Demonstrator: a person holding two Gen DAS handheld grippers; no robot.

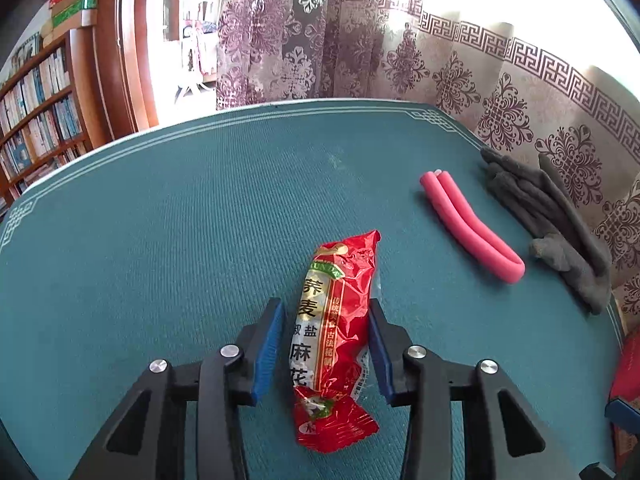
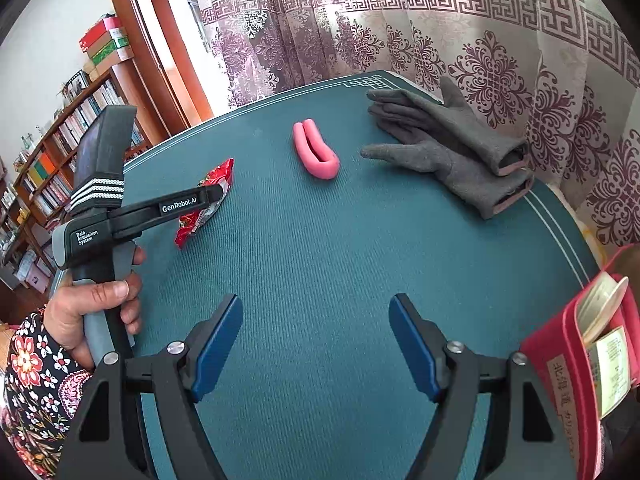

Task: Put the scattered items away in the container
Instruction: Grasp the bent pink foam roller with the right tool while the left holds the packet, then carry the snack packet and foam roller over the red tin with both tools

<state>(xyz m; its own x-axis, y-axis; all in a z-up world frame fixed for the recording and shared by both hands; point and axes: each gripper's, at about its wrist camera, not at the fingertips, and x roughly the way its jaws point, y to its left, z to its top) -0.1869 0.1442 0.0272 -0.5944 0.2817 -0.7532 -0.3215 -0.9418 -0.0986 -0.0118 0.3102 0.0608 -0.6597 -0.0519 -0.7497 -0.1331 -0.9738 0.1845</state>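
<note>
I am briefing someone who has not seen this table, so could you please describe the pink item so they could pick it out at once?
Start at the teal textured table mat and look towards its far corner by the patterned curtain. There the bent pink foam tube lies flat, beside the pair of grey knitted gloves. It alone is pink and folded double into a narrow U, unlike the crinkly red snack packet.

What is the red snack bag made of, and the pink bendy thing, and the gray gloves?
The red snack bag looks like thin, shiny plastic film: it crinkles and glints. The pink bendy thing seems to be soft foam or rubber, matte and smooth, folded double without creasing. The gray gloves look like knitted or fleecy fabric, dull and slightly fuzzy, with paler cuffs.
</note>
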